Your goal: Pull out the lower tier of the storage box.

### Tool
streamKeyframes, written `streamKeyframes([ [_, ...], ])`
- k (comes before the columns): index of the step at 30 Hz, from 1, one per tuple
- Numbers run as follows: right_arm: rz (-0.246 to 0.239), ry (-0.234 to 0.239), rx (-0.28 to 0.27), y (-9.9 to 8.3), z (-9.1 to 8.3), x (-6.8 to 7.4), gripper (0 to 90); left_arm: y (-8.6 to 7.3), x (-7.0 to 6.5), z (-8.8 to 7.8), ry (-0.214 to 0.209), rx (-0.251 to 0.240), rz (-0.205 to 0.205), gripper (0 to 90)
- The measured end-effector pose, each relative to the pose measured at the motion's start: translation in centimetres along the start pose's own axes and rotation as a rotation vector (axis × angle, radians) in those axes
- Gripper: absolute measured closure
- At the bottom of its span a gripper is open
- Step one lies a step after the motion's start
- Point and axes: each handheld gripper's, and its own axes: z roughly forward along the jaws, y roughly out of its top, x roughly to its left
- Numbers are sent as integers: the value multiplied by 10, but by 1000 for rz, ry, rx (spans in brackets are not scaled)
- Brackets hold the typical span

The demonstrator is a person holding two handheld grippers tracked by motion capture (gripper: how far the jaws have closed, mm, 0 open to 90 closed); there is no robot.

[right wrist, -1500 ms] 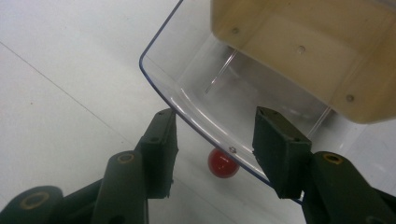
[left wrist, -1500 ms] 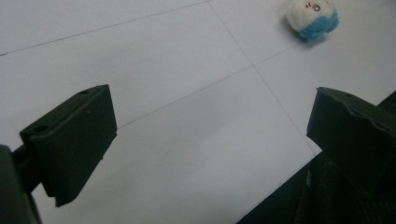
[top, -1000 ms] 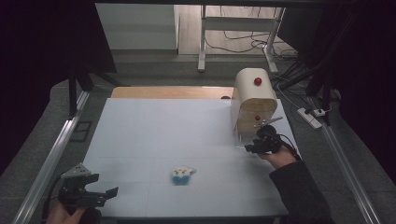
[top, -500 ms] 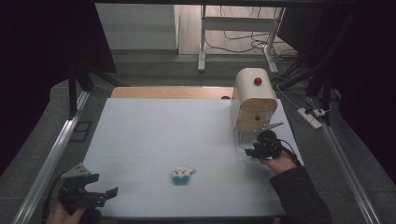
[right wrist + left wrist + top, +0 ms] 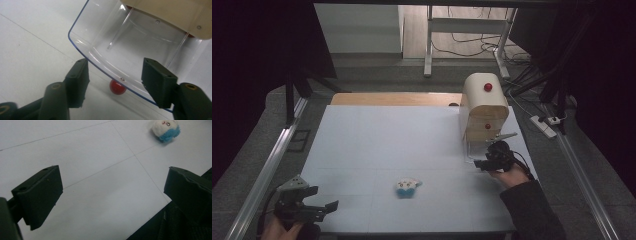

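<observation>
Jaws of the right hand-held gripper [image 5: 113, 82] are seen parted, having just been opening, with the red knob [image 5: 117, 87] of a clear door [image 5: 130, 50] lying between them and touched by neither pad. That door is swung down from the lower front of a cream wooden box [image 5: 484, 107] (rounded on top, with a second red knob higher up) which is set at the far right of the bench [image 5: 377, 140]. In the high view the right hand-held gripper [image 5: 492, 161] is held just in front of the box. The left hand-held gripper [image 5: 319, 210] is held wide apart over the near left corner, nothing gripped. A small white-and-blue plush toy [image 5: 407, 187] is left lying near the front middle, well apart from both.
</observation>
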Motion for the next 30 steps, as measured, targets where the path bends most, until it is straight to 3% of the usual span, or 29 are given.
streamKeyframes([
  [12,49,6,-13,1,0,2,174,0,1,-1,-21,-4,3,22],
  [30,30,17,-36,1,-5,10,86,0,1,-1,-61,-8,15,23],
])
